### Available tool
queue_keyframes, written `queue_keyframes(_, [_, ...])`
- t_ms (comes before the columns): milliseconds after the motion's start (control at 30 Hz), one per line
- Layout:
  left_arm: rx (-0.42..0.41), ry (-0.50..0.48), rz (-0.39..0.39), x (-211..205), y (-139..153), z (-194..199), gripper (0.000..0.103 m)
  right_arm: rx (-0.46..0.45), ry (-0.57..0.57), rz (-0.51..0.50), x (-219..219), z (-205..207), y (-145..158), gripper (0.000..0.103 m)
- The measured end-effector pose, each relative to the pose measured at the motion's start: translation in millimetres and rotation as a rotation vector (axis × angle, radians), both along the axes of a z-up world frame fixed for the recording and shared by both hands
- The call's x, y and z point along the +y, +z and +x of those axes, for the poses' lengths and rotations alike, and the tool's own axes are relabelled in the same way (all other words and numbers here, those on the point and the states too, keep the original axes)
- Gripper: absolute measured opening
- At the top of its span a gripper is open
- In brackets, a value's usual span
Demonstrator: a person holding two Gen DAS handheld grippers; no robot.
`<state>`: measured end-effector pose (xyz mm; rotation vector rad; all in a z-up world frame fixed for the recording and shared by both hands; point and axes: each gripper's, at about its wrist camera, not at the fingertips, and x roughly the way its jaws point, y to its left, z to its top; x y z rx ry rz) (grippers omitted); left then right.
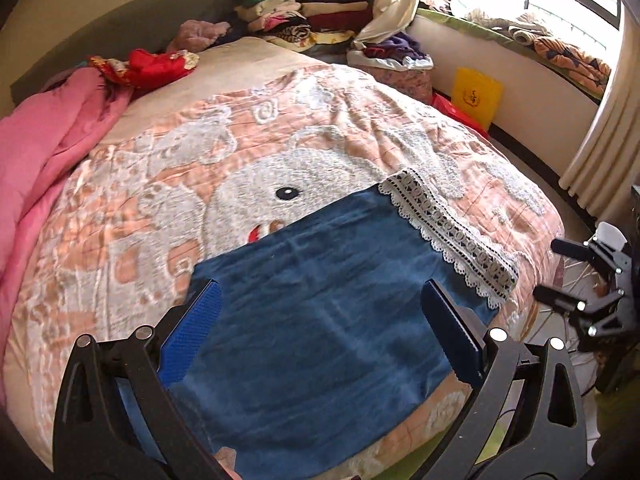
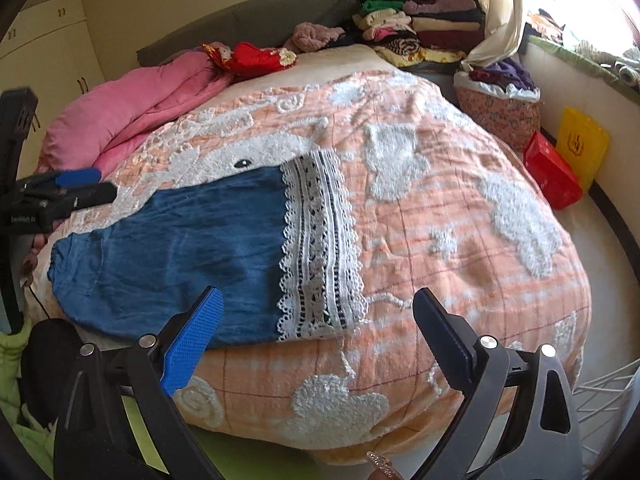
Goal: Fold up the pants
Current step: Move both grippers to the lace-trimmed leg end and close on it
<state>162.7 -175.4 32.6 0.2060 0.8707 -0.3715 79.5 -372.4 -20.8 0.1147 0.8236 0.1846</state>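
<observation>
Blue denim pants [image 1: 320, 320] with a white lace hem [image 1: 448, 232] lie flat on the peach blanket [image 1: 160, 208] near the bed's front edge. My left gripper [image 1: 320, 292] hovers open just over the denim, holding nothing. My right gripper [image 1: 550, 270] shows at the right edge, off the bed's side, also open. In the right wrist view the pants [image 2: 180, 248] stretch from an elastic waist at the left to the lace hem [image 2: 316, 248]. There the right gripper [image 2: 319, 298] is open over the hem's near corner, and the left gripper [image 2: 102, 185] sits beyond the waist end.
A pink quilt [image 2: 132, 108] and a red garment [image 2: 256, 56] lie at the bed's far left. Stacks of folded clothes [image 2: 420, 28] stand at the head. A clothes-filled basket [image 2: 500, 104], a red bag [image 2: 552, 172] and a yellow bag [image 2: 580, 144] sit on the floor at the right.
</observation>
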Motion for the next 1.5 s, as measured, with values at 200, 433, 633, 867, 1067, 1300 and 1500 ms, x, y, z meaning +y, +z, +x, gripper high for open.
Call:
queue_keyframes(200, [0.021,-0.034,0.011,-16.8,-11.9,26.5,0.093,0.05,0.007,0.03,-1.5,12.4,-19.7,0.095])
queue_keyframes(433, [0.071,-0.059,-0.026,-31.2,-37.4,61.8,0.093,0.099,0.006,0.074,-2.4,27.1,-39.2,0.095])
queue_keyframes(633, [0.097,-0.098,-0.011,-47.6,-55.9,92.3,0.093,0.134,-0.008,0.117,-4.6,37.8,-54.5,0.095])
queue_keyframes(867, [0.145,-0.174,0.022,-69.8,-80.1,125.9,0.093,0.122,0.01,0.151,-8.9,42.2,-59.4,0.094])
queue_keyframes(1067, [0.194,-0.246,-0.002,-85.1,-98.5,136.9,0.075,0.106,0.061,0.208,-8.2,44.3,-56.3,0.059])
queue_keyframes(1300, [0.209,-0.303,-0.046,-94.1,-103.2,134.0,0.056,0.105,0.079,0.224,-4.3,56.4,-62.0,0.061])
queue_keyframes(1500, [0.208,-0.307,-0.039,-97.0,-107.7,135.0,0.05,0.071,0.134,0.212,2.3,63.3,-64.1,0.046])
